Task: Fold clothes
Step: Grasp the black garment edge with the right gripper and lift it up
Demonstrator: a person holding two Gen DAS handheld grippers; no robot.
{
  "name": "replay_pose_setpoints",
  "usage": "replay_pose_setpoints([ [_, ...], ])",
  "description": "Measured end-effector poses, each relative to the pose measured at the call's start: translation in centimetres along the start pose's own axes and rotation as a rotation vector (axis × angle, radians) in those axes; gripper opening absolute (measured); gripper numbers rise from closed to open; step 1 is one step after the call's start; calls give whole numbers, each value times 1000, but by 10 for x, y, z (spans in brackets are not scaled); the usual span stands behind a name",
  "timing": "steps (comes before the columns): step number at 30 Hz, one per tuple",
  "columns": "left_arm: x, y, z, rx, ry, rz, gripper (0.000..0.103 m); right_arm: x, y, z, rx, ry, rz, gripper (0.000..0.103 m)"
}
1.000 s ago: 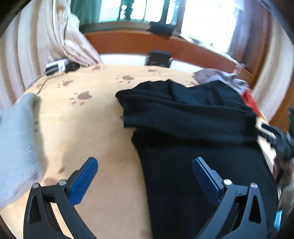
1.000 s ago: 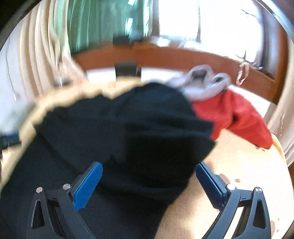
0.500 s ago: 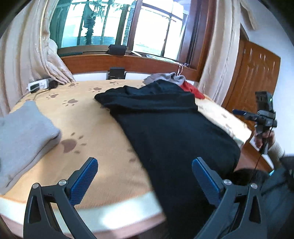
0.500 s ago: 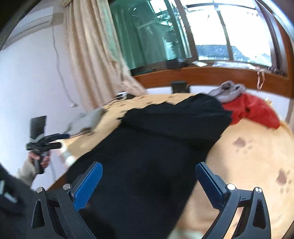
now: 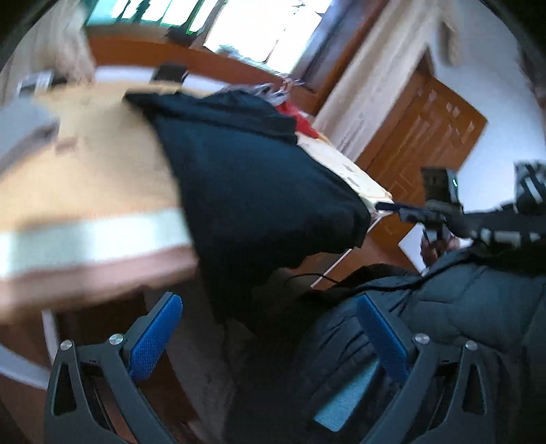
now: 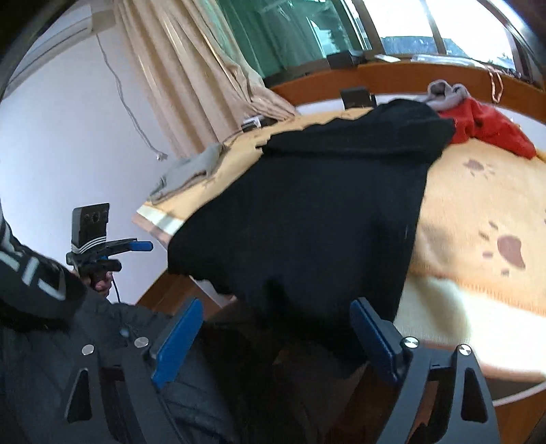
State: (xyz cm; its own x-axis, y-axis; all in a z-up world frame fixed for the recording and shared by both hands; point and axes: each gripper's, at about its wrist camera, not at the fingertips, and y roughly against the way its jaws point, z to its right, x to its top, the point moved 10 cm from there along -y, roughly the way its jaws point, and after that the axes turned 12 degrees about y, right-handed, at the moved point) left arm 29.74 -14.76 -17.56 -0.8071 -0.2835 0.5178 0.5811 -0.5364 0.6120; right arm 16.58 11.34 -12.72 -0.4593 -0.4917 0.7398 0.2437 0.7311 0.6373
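1. Your left gripper [image 5: 269, 336] stands wide, its blue pads [image 5: 153, 336] apart with nothing between them; it hangs off the near edge of the bed [image 5: 85, 235], over your dark padded jacket [image 5: 460, 307].
2. Your right gripper [image 6: 276, 338] is also wide, though its jaws are closing; the blue pads [image 6: 177, 341] press on nothing. Behind the gap shows the hanging hem of the black garment [image 6: 317, 211], and contact cannot be told.
3. From each wrist view you see the other gripper held off the bed's near edge: the right one [image 5: 440, 208] at the right of the left view, the left one [image 6: 102, 246] at the left of the right view, a hand [image 6: 99, 281] on its grip.
4. Black garment: spread lengthwise over the yellow-tan cover [image 6: 477, 205] with brown paw prints, its lower part draped over the bed's near edge, its upper part folded across towards the far edge.
5. Grey folded garment [image 6: 191, 167]: on the cover near the bed's left edge, well apart from the black one.
6. Red garment [image 6: 488, 126] and a light grey garment [image 6: 447, 94]: bunched together at the bed's far right corner, just beside the black garment's far end.
7. Far edge: a wooden headboard [image 6: 409, 78], then cream curtains [image 6: 204, 68] and a window [image 6: 307, 30]. A wooden door [image 5: 426, 136] stands beyond the bed's right edge in the blurred left view.
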Motion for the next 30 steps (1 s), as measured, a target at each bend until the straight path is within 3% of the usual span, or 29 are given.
replay_pose_setpoints([
  [4,-3,-13,-27,-53,172,-22,103,-22,3,12,-19,-55,-21,90],
  [10,19,-28,-50,-189,360,63,103,-52,2,46,-75,-150,-77,90],
  [14,21,-38,-54,-179,377,62,103,-57,1,63,-90,-192,-75,90],
  [19,21,-40,-37,-198,319,68,101,-51,-23,58,-2,-191,-85,90],
  [21,19,-46,-31,-213,307,48,83,-50,-33,54,48,-197,-90,85],
  [23,15,-55,-31,-217,317,19,45,-51,-39,50,96,-209,-90,69],
  [26,10,-61,-33,-235,326,-28,33,-50,-47,46,153,-231,-89,34],
  [28,6,-63,-30,-234,307,-46,19,-52,-48,46,170,-245,-87,27],
  [30,2,-60,-25,-231,293,-55,8,-54,-45,45,185,-251,-79,8],
])
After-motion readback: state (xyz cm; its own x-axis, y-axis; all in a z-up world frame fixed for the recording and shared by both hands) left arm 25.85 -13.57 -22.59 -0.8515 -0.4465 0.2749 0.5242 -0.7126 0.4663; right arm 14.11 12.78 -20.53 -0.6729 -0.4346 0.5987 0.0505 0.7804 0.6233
